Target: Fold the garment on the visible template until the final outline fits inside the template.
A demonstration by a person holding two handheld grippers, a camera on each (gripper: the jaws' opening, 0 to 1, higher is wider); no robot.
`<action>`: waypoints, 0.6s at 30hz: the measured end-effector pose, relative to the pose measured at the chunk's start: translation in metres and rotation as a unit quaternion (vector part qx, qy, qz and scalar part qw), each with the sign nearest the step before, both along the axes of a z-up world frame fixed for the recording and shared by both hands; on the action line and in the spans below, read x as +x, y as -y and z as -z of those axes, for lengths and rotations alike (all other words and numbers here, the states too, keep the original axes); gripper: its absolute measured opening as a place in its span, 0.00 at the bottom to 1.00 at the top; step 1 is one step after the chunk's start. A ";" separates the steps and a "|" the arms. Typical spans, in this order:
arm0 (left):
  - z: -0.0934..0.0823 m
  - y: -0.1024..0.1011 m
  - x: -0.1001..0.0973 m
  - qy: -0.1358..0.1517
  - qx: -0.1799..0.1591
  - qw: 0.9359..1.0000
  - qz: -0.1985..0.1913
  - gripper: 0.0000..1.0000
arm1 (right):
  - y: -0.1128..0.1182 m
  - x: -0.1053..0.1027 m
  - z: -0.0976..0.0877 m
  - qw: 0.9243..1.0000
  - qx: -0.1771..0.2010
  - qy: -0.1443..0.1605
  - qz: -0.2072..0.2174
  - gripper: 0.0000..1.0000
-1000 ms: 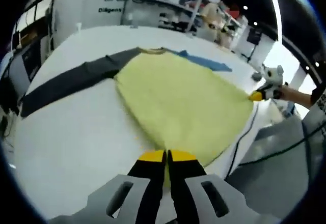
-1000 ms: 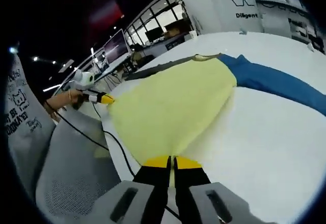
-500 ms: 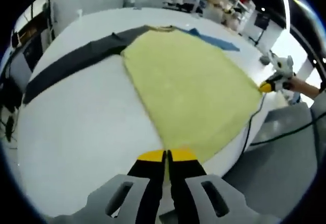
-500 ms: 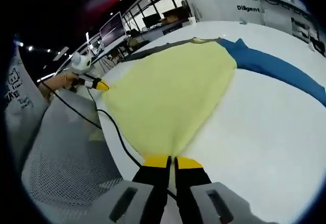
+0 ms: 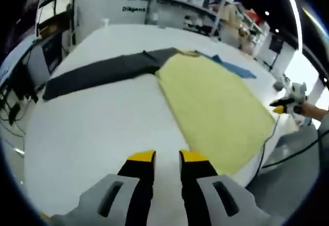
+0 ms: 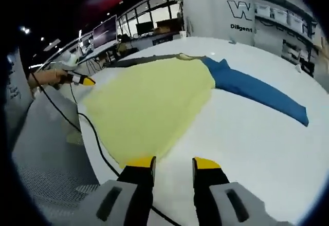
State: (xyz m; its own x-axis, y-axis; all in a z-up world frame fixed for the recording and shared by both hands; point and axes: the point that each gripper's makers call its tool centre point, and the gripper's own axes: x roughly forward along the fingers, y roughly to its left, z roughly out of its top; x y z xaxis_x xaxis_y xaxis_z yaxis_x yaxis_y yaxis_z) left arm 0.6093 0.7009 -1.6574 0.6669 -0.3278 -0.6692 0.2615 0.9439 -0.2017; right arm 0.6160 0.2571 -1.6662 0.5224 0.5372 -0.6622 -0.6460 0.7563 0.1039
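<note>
The garment (image 5: 213,100), a yellow shirt with one dark grey sleeve (image 5: 103,72) and one blue sleeve (image 6: 254,90), lies spread flat on the white table (image 5: 92,133), its hem along the near edge and both sleeves stretched out toward the far side. The left gripper (image 5: 167,156) and the right gripper (image 6: 174,162) each hover with jaws parted and nothing between them, just off the hem corners. It looks light, limp and prone to wrinkling, so a sleeve cuff or hem corner seems the best hold.
</note>
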 end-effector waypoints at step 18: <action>-0.025 -0.066 0.060 0.091 0.052 0.990 -0.092 0.61 | -0.007 0.022 -0.032 0.997 0.042 0.059 0.017 0.55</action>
